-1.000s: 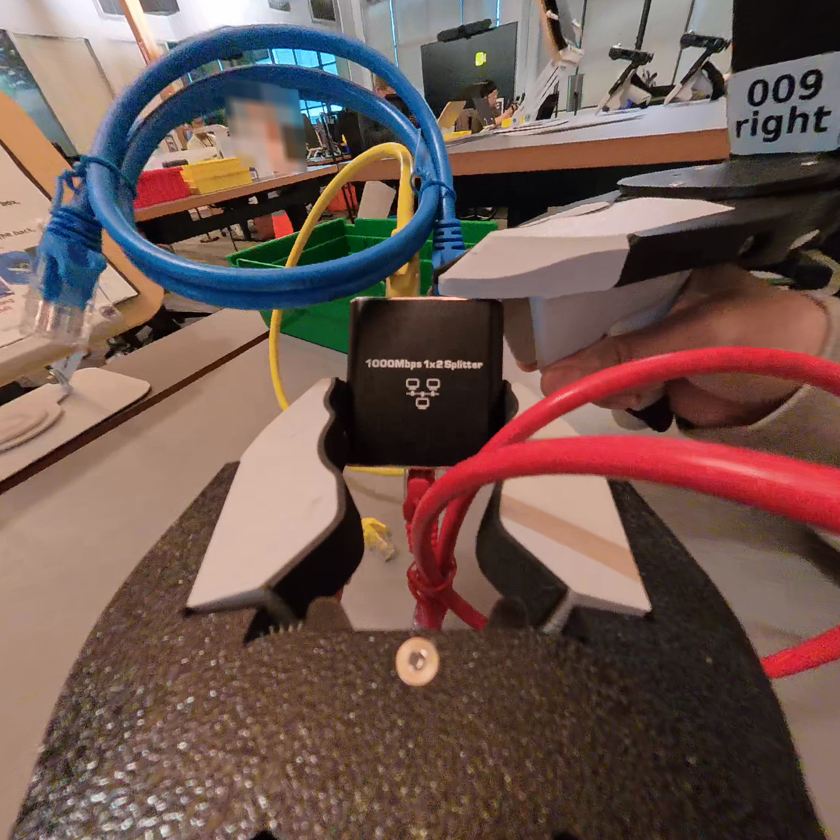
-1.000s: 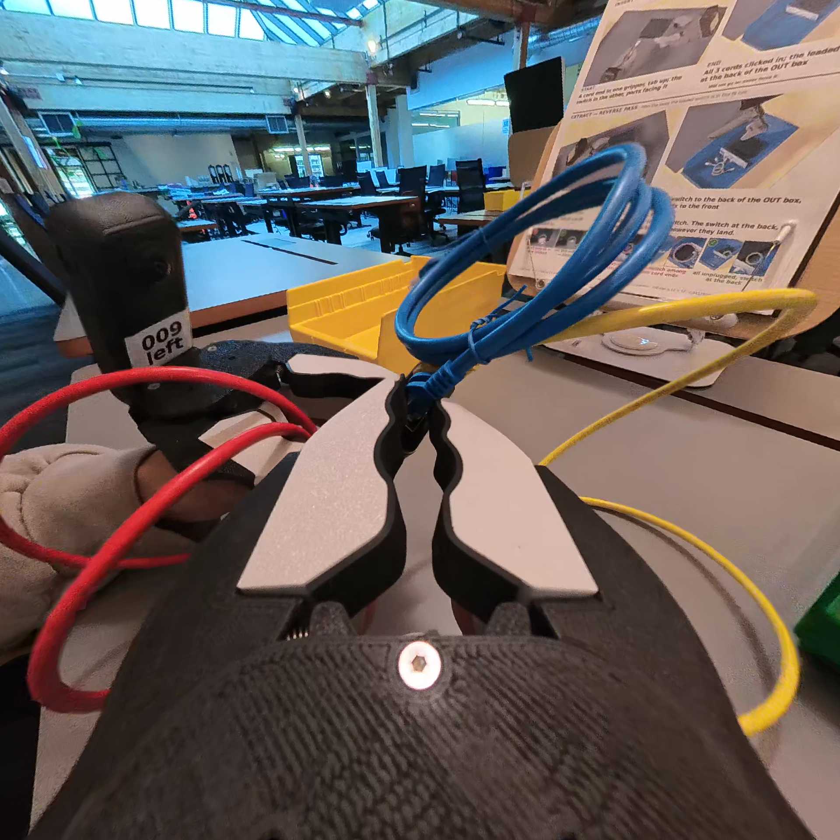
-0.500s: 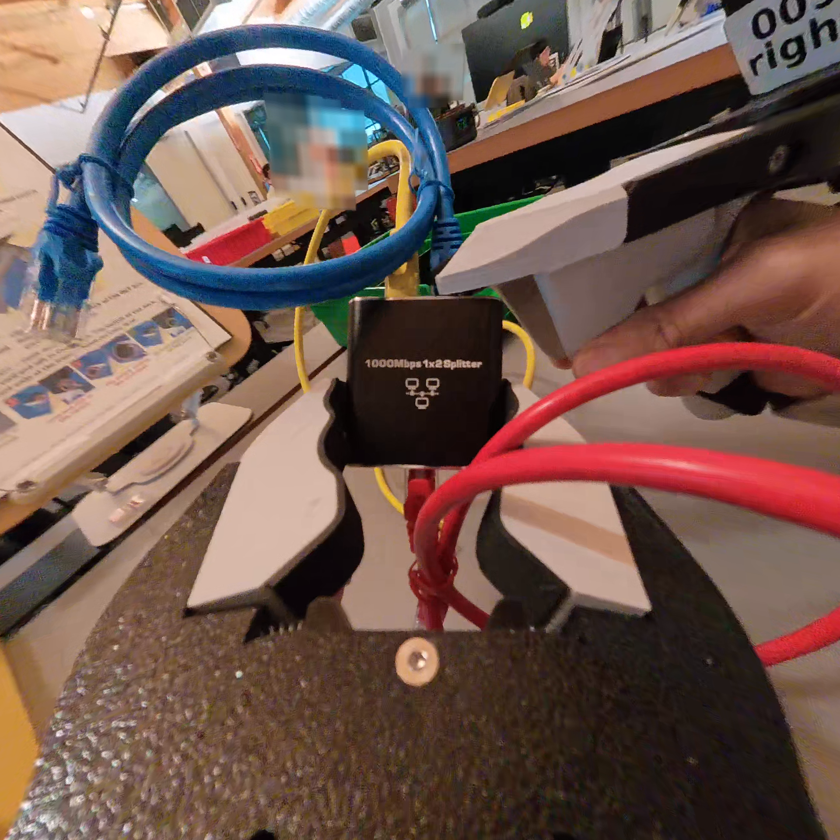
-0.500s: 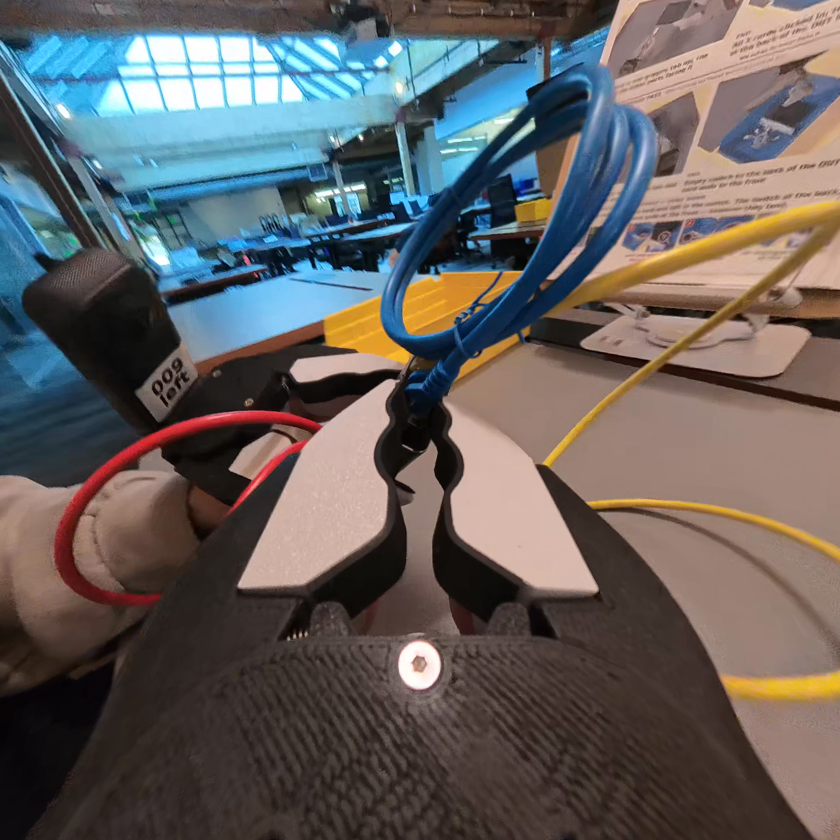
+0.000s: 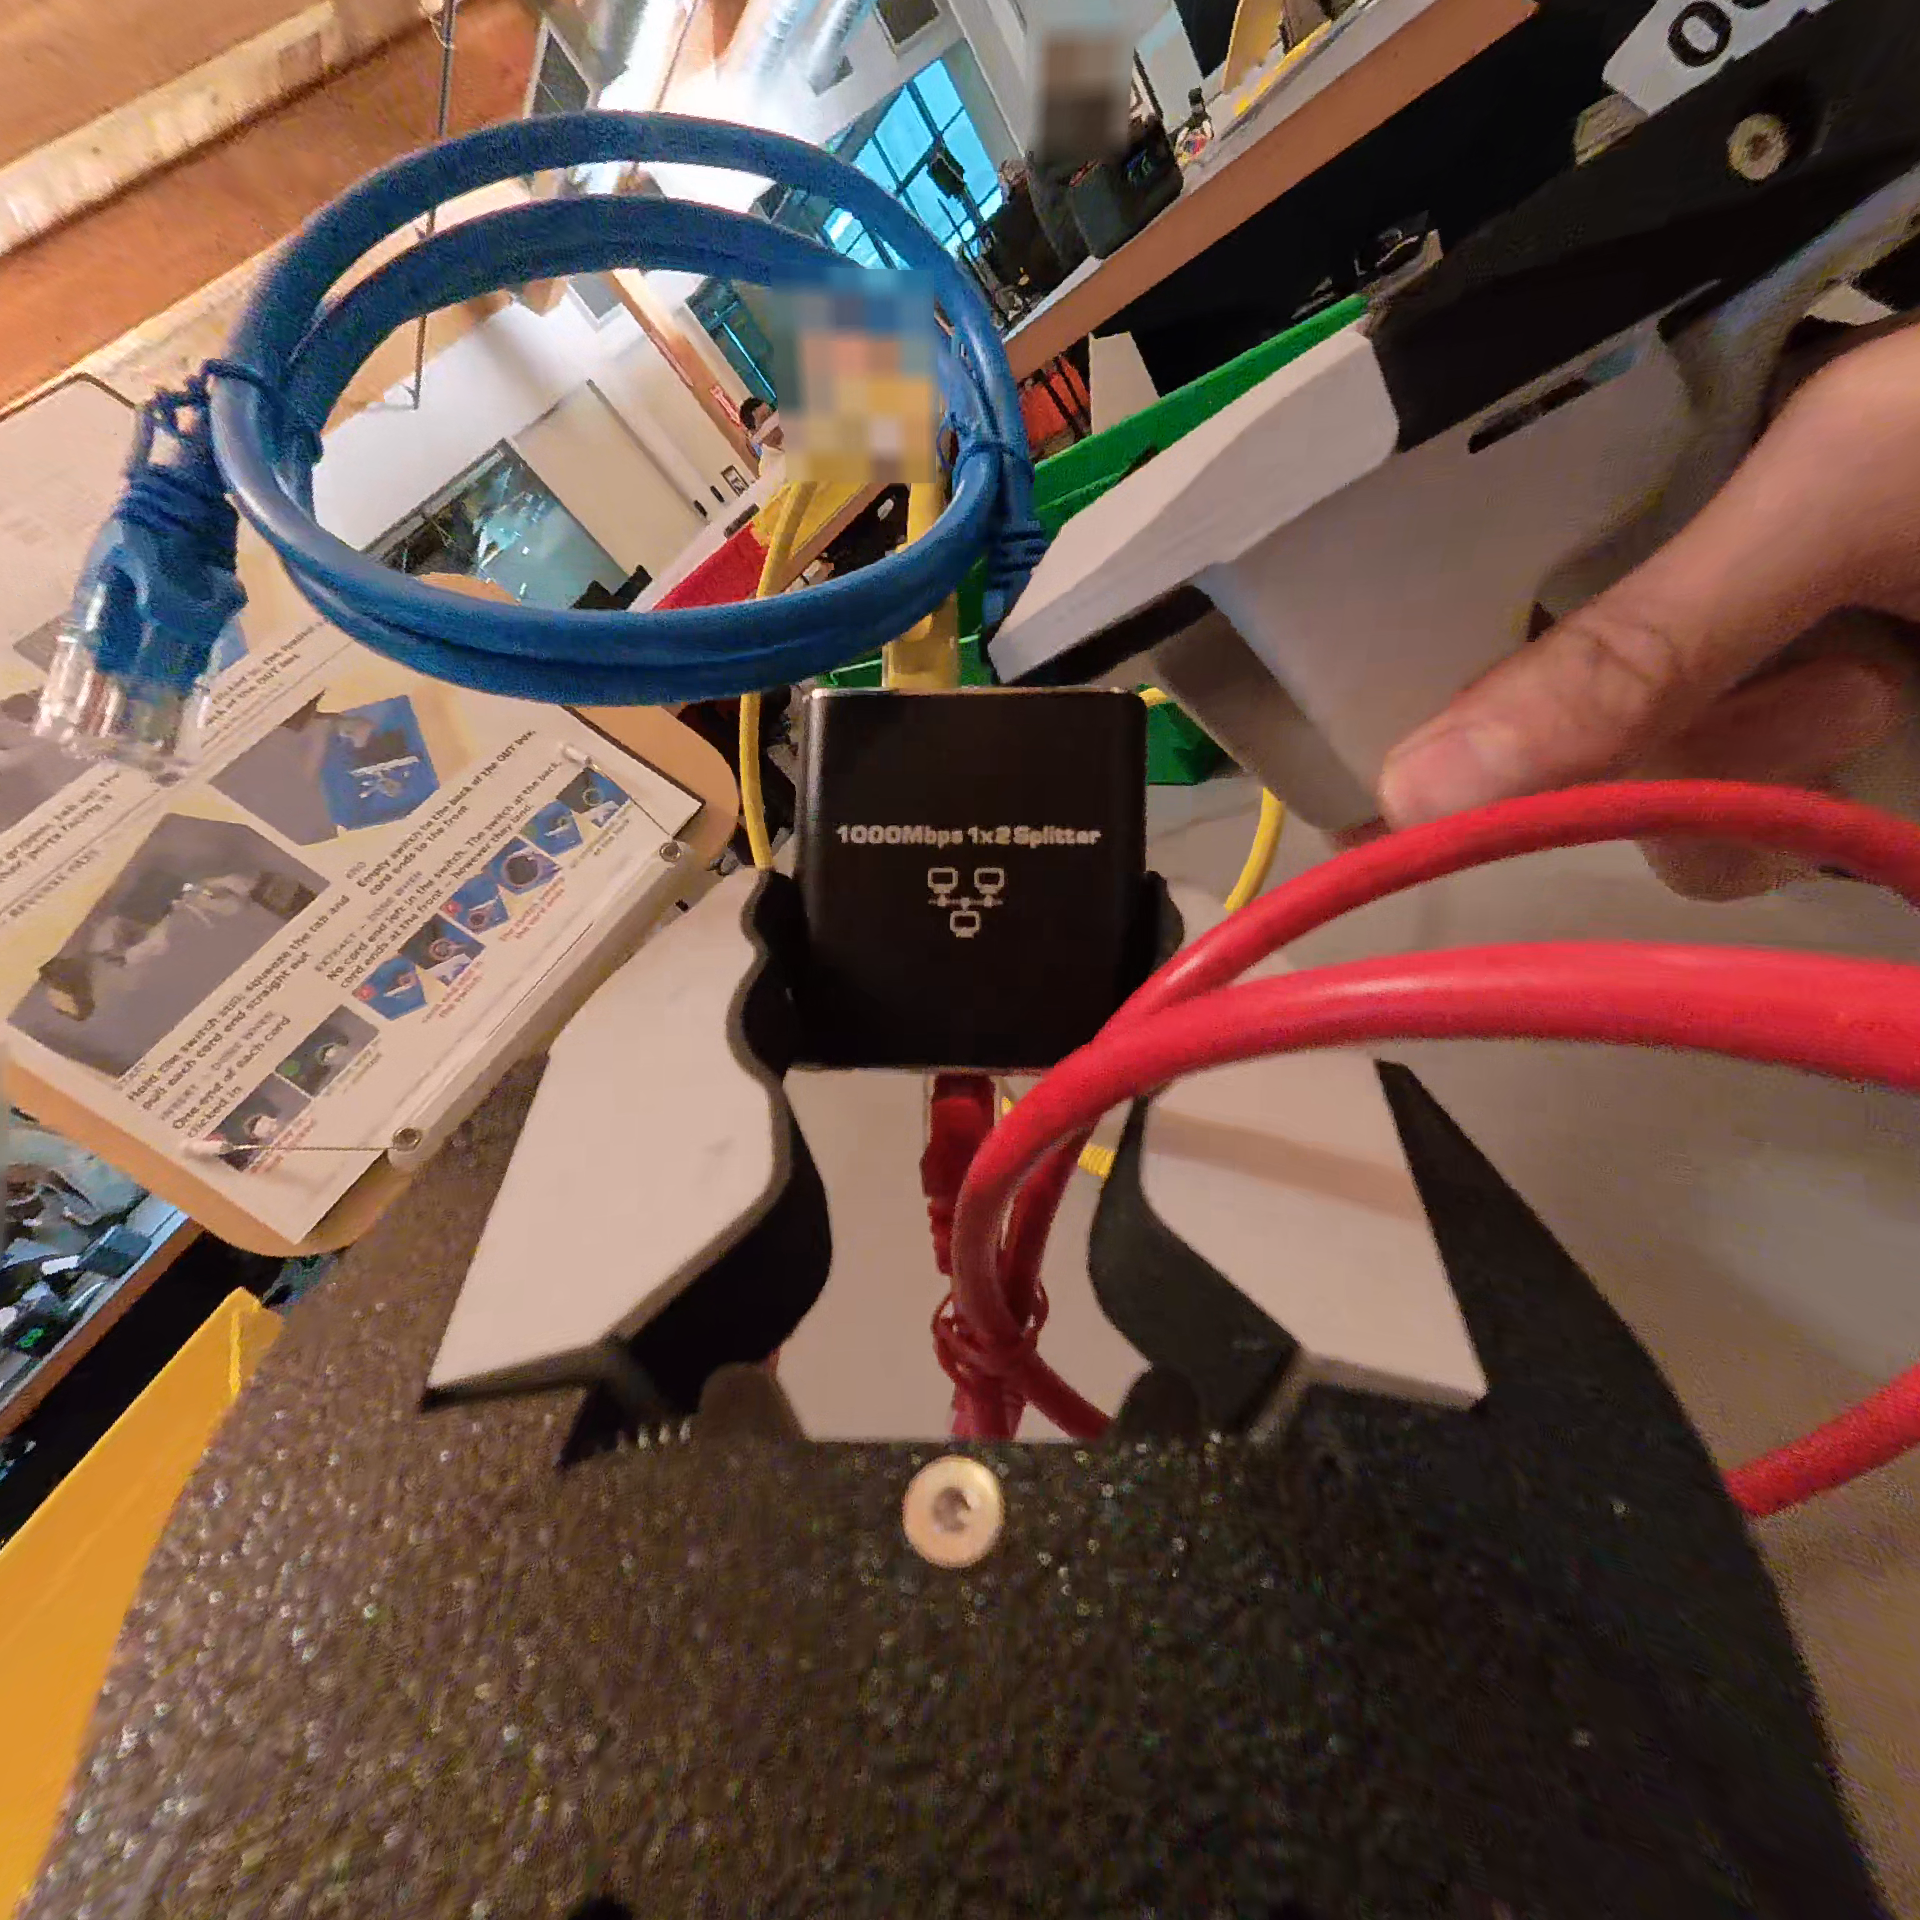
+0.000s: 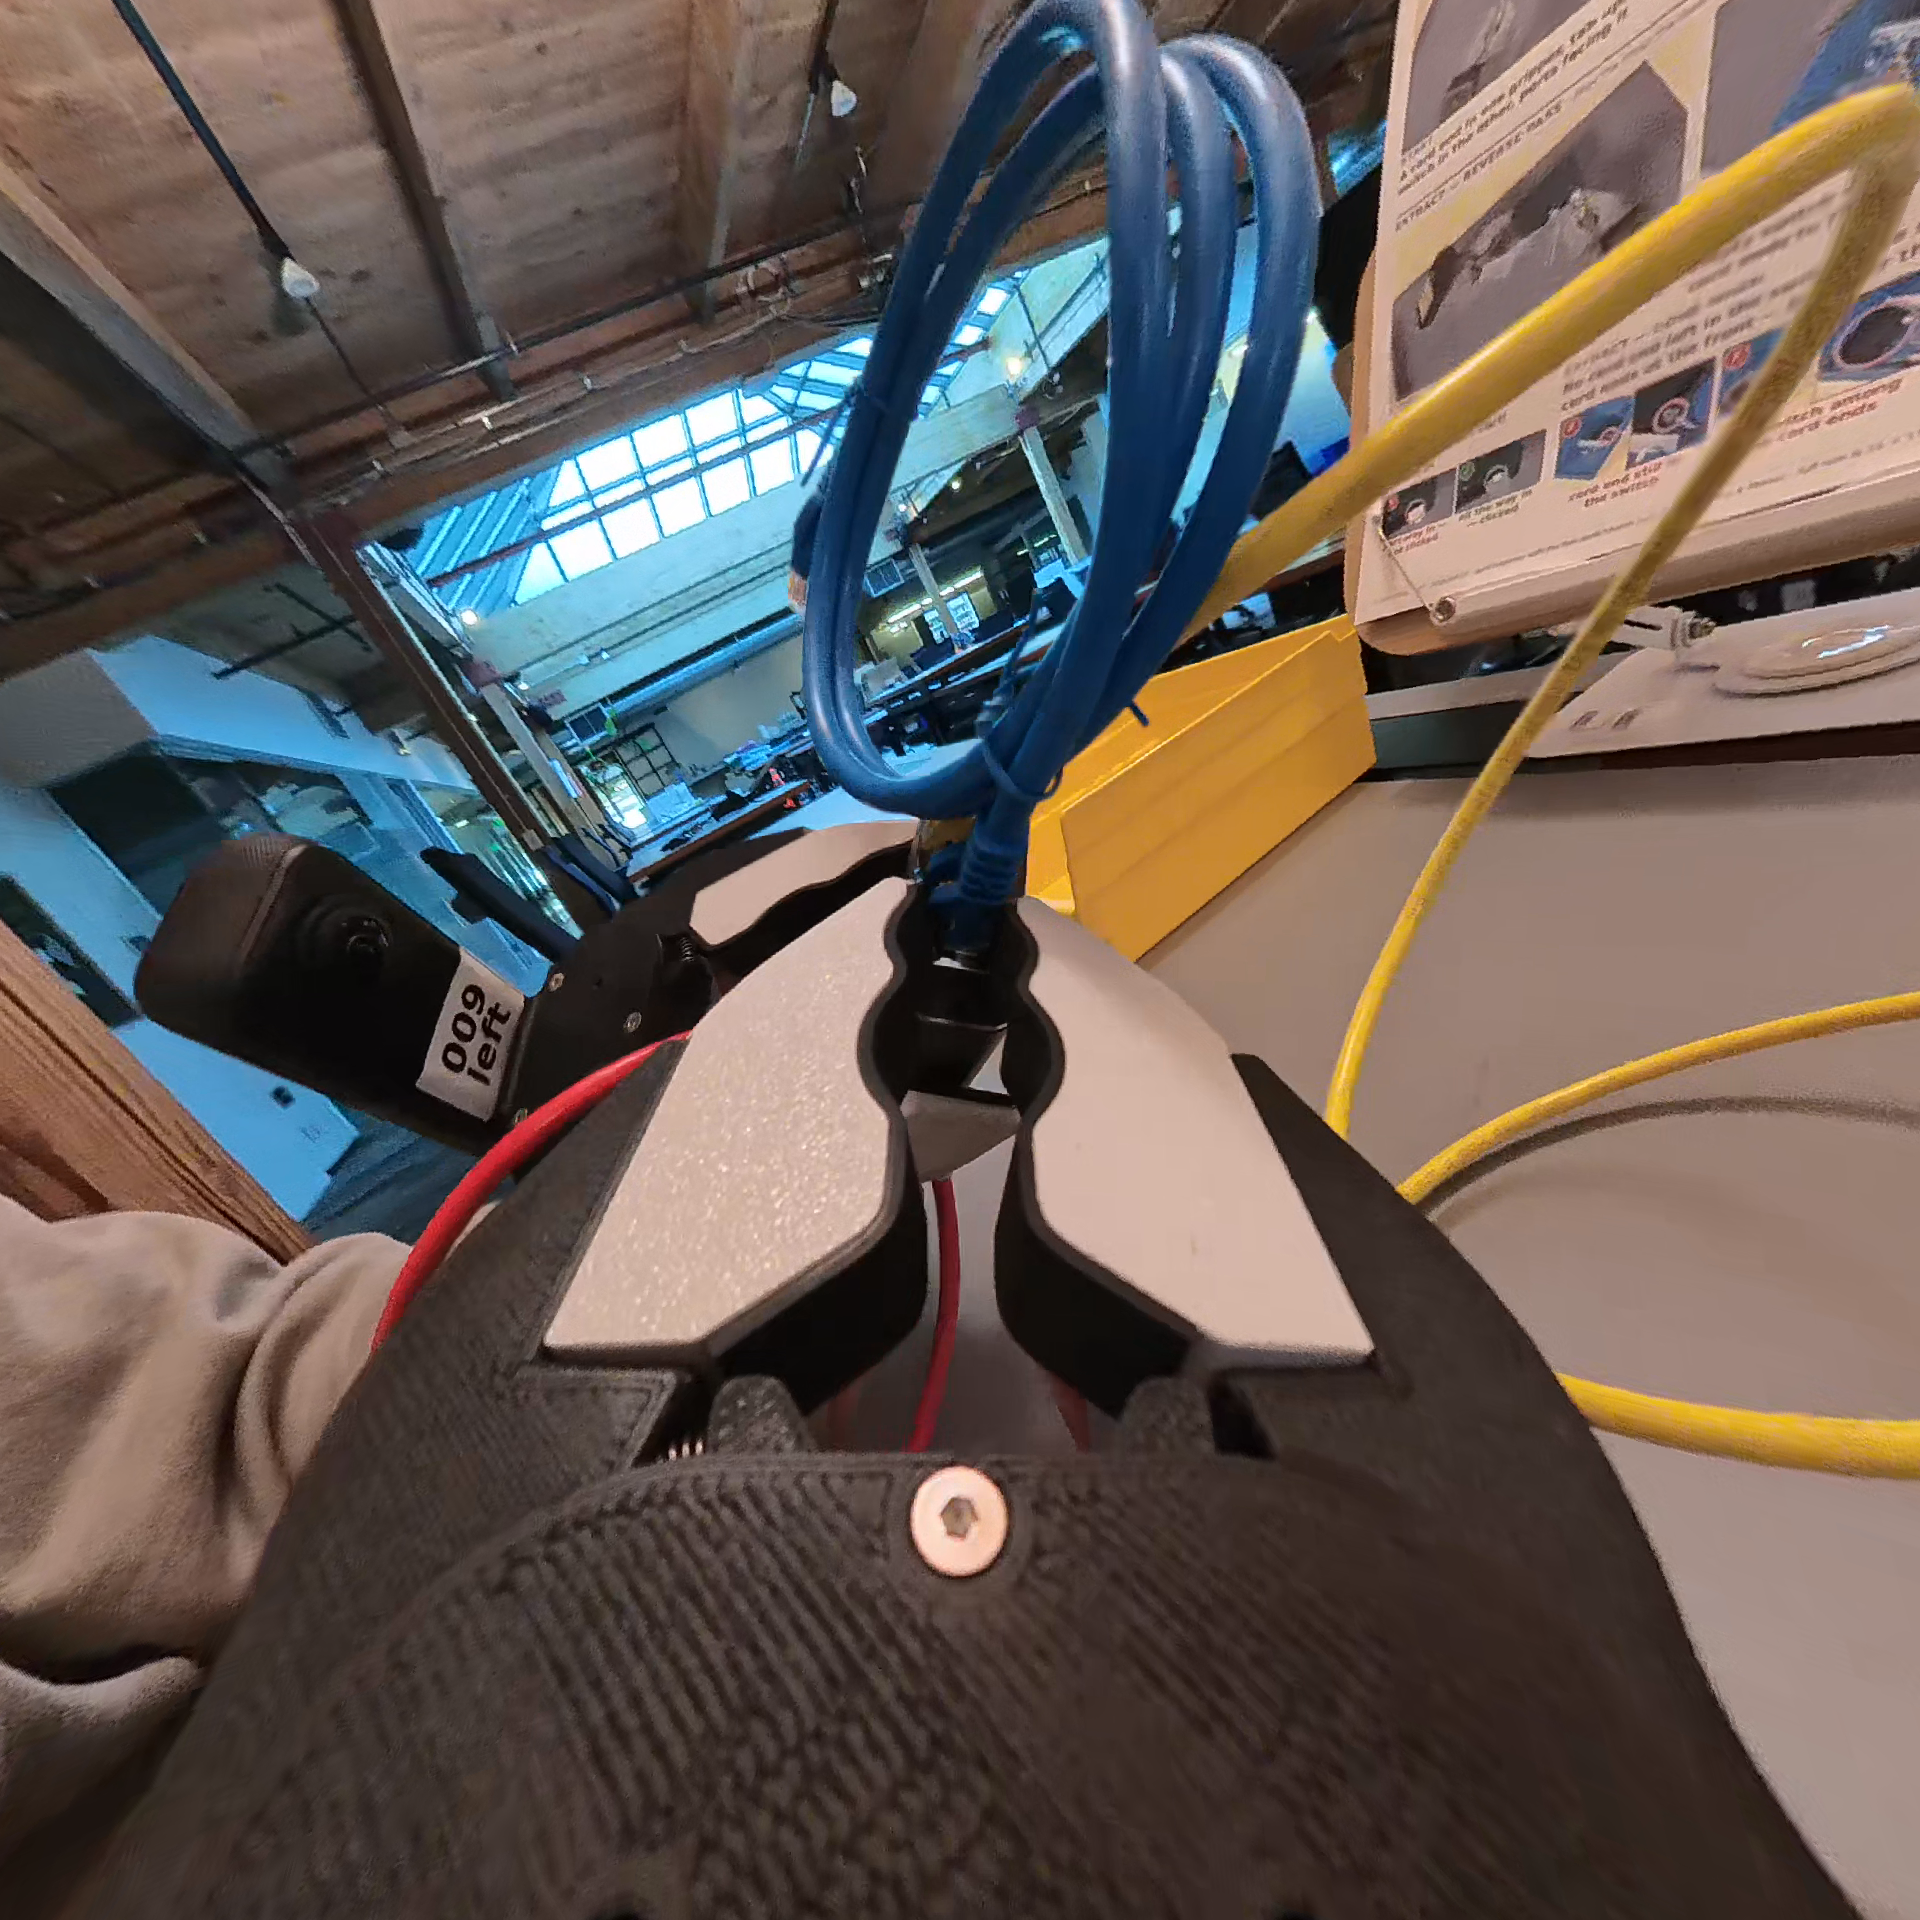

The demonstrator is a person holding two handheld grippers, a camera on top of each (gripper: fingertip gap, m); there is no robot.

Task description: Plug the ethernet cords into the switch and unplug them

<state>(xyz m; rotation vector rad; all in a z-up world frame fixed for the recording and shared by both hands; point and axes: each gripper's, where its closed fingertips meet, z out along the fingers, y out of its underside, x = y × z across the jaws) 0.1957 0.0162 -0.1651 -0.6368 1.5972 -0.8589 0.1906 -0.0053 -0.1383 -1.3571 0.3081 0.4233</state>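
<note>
While both cameras face the same cluster of cords, each shows a different grip. Left wrist view: the left gripper (image 5: pixel 961 971) clamps the black switch (image 5: pixel 971 873) by its two sides, label face toward the camera. A red cord (image 5: pixel 1455 997) is plugged into the switch's near edge and loops off to the right. A yellow cord (image 5: pixel 925 644) enters the far edge. The coiled blue cord (image 5: pixel 623 644) hangs above and behind the switch, its free clear-tipped plug (image 5: pixel 99 696) dangling at left. The right gripper (image 5: pixel 1195 540), held by a hand (image 5: pixel 1714 644), reaches in from the right at the switch's far corner; its tips are hidden in this view.

Right wrist view: the right gripper's (image 6: pixel 961 971) fingers are pressed together on the blue cord's (image 6: pixel 1049 436) boot end, the coil standing upright above. Whether that plug is seated in the switch cannot be told. The yellow cord (image 6: pixel 1455 862) arcs over the grey table (image 6: pixel 1714 935) at right. A yellow bin (image 6: pixel 1195 769) and an instruction board (image 6: pixel 1621 312) stand behind; the left view also shows a green bin (image 5: pixel 1143 488).
</note>
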